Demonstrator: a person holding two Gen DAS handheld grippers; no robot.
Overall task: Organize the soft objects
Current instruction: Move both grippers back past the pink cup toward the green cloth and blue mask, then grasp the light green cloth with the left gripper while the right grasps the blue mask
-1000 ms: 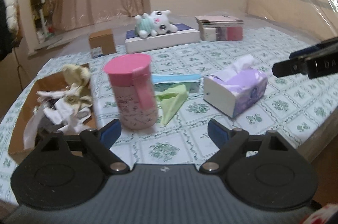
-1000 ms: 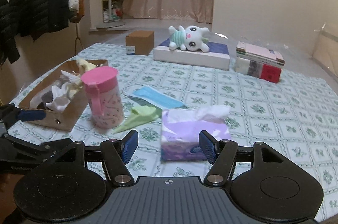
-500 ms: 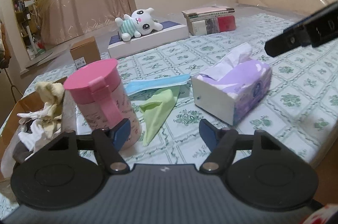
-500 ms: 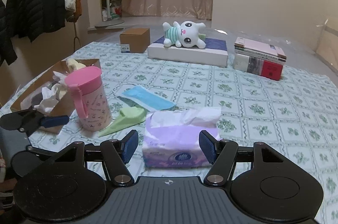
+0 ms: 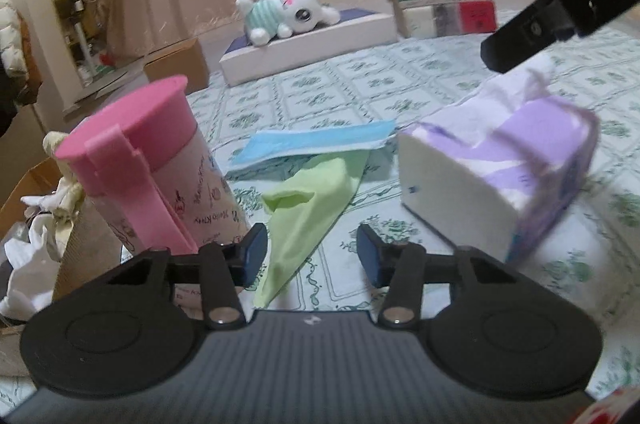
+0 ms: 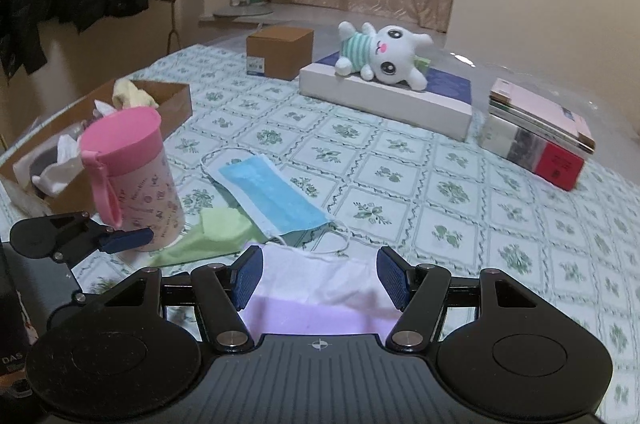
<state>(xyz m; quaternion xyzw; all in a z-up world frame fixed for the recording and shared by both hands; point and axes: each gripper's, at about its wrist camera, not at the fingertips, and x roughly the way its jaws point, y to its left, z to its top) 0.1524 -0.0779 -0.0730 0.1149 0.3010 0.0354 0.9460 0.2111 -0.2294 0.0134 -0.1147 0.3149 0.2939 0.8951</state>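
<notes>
A light green cloth point(image 5: 312, 200) lies on the patterned tablecloth with its near tip between the fingers of my left gripper point(image 5: 312, 256). The jaws are closing and the pads are not touching the cloth. A blue face mask point(image 5: 316, 144) lies just behind the cloth. My right gripper point(image 6: 320, 276) is open and hangs low over the purple tissue pack point(image 6: 320, 312), a finger on each side of its white tissue. The left gripper point(image 6: 120, 240) also shows in the right wrist view, beside the pink cup point(image 6: 132, 176).
A brown box point(image 6: 168, 100) with several cloths in it stands left of the cup. A plush toy point(image 6: 380, 56) lies on a flat white box point(image 6: 384, 100) at the back. Beside them are a small cardboard box point(image 6: 280, 52) and stacked books point(image 6: 540, 140).
Both grippers have moved forward and lower over the table. The left jaws have narrowed around the green cloth's tip. The tissue pack now sits between the right fingers.
</notes>
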